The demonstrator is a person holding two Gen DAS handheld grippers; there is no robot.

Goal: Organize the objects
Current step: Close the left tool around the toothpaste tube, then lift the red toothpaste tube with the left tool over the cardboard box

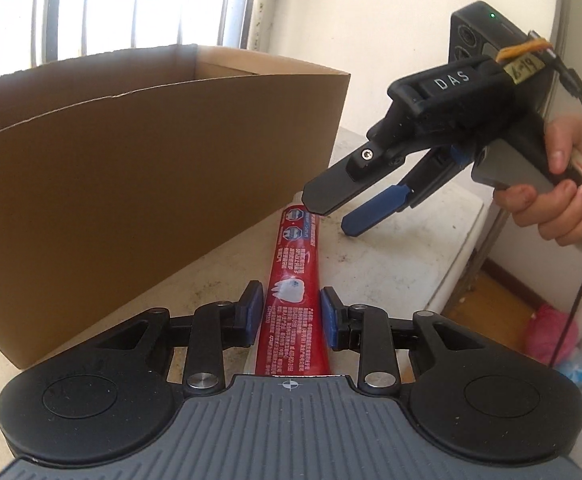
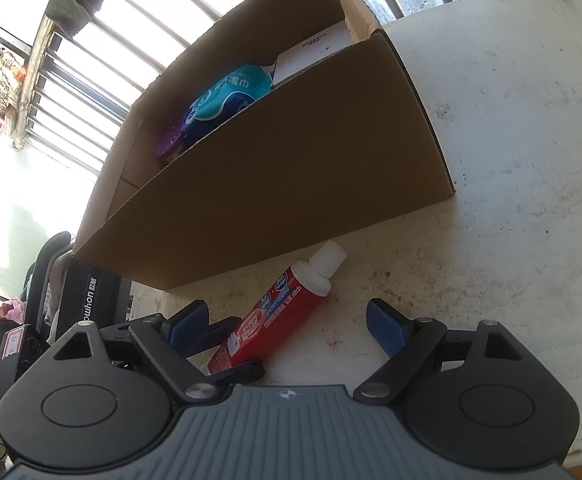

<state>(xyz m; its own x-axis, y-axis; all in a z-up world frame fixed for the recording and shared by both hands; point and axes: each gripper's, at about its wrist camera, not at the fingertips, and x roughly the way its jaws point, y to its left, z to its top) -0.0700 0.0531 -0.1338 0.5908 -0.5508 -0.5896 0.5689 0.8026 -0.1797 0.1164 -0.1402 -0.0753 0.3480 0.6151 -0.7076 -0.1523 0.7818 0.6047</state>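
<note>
The toothpaste tube (image 2: 269, 322) was red with white print and a white cap. The cardboard box (image 2: 291, 184) was plain brown; a teal-and-blue wipes pack (image 2: 223, 98) lay inside. The table (image 2: 511, 160) was off-white, speckled with brown stains.

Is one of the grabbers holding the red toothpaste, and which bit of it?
Yes. The left gripper holds the red toothpaste tube by its lower body, toward the flat end, far from the white cap. The right gripper is open and holds nothing.
</note>
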